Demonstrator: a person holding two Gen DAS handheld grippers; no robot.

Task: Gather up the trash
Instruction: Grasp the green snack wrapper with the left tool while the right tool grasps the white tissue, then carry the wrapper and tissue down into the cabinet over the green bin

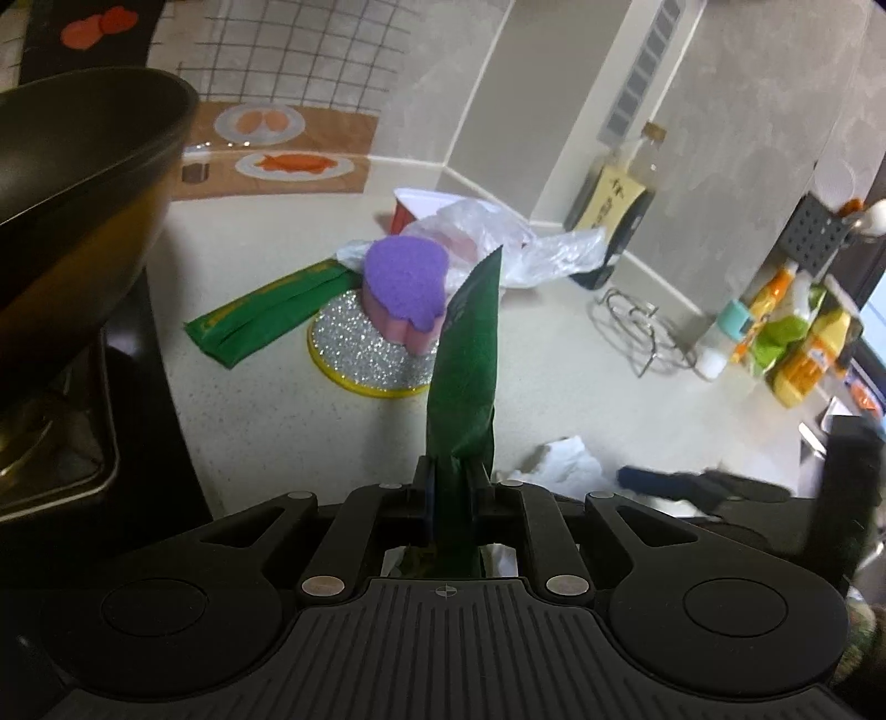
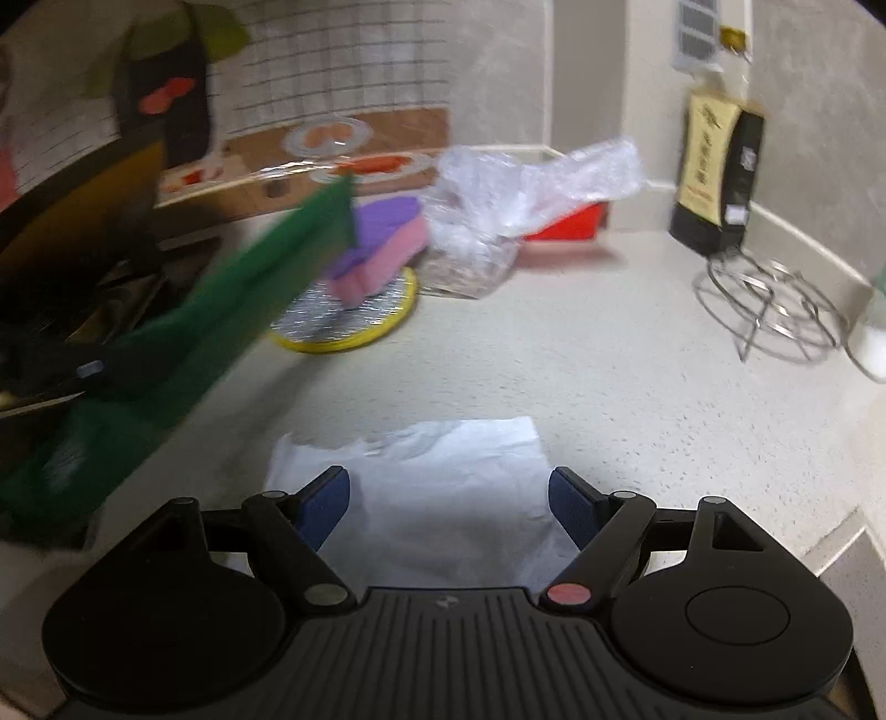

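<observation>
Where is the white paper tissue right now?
In the right wrist view, the white paper tissue lies flat on the countertop directly ahead of the open right tool, nearer the camera than the purple sponge.

Left gripper (image 1: 453,476) is clamped on a green wrapper (image 1: 465,354) (sticking up past its tips); right gripper (image 2: 449,498) gapes wide, nothing gripped.

A home kitchen: a speckled countertop (image 2: 581,354), a black wok (image 1: 83,160) at nine o'clock, a sauce bottle (image 1: 620,194) and dish-soap bottles (image 1: 797,343) toward two o'clock, tiled wall (image 1: 299,50) at twelve.
</observation>
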